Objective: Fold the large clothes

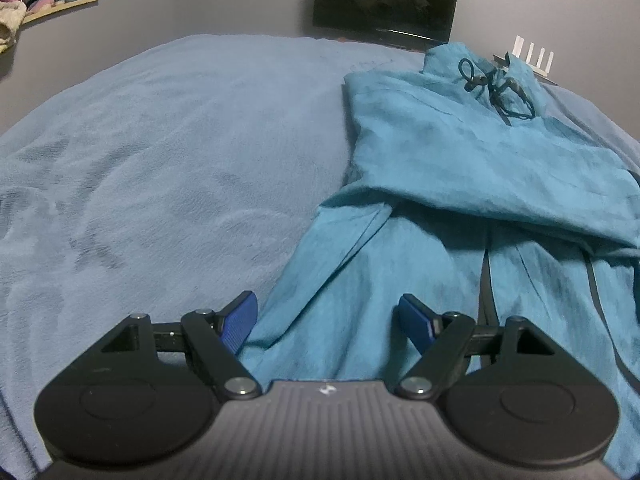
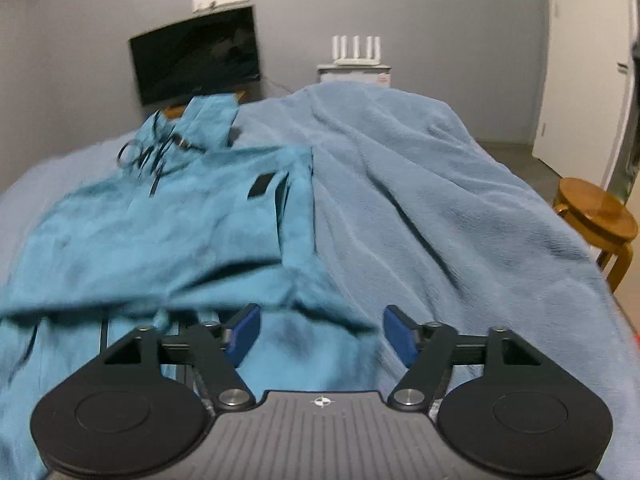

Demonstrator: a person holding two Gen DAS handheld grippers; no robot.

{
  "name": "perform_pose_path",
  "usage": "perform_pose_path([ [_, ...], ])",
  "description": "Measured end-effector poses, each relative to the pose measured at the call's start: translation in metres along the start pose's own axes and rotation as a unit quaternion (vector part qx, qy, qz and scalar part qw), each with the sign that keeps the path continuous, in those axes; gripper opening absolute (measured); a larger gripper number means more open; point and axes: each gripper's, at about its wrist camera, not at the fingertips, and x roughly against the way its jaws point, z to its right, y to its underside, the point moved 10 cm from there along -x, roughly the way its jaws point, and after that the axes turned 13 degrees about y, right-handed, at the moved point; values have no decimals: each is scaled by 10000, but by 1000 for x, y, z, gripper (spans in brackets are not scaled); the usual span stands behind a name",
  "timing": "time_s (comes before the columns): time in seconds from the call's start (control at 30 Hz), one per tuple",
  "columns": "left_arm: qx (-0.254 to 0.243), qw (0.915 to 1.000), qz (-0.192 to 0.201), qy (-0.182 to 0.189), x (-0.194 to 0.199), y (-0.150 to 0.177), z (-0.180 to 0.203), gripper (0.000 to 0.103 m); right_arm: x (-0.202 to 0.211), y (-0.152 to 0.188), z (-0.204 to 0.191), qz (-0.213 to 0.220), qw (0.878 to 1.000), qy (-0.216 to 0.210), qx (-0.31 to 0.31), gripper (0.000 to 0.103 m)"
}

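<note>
A teal jacket with black drawcords at its collar lies on a light blue blanket, sleeves folded across its body. My left gripper is open over the jacket's lower left edge, holding nothing. In the right wrist view the same jacket fills the left half, slightly blurred. My right gripper is open over the jacket's lower right hem, next to the blanket, holding nothing.
A dark monitor and a white router stand beyond the bed's far end against a grey wall. A round wooden stool stands on the floor to the bed's right. A shelf with clothes is at far left.
</note>
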Motion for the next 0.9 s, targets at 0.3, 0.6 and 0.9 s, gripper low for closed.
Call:
perform_pose_path([
  [0.3, 343, 9984, 195, 405, 67, 12, 11, 76, 30, 45, 31, -456, 9937, -690, -756, 82],
  [0.6, 1359, 9877, -10, 775, 130, 39, 17, 76, -8, 84, 31, -1580, 9803, -825, -850, 82],
  [0.9, 1739, 9749, -995, 969, 139, 86, 39, 76, 7, 104, 16, -2030, 9702, -1187, -582, 87],
])
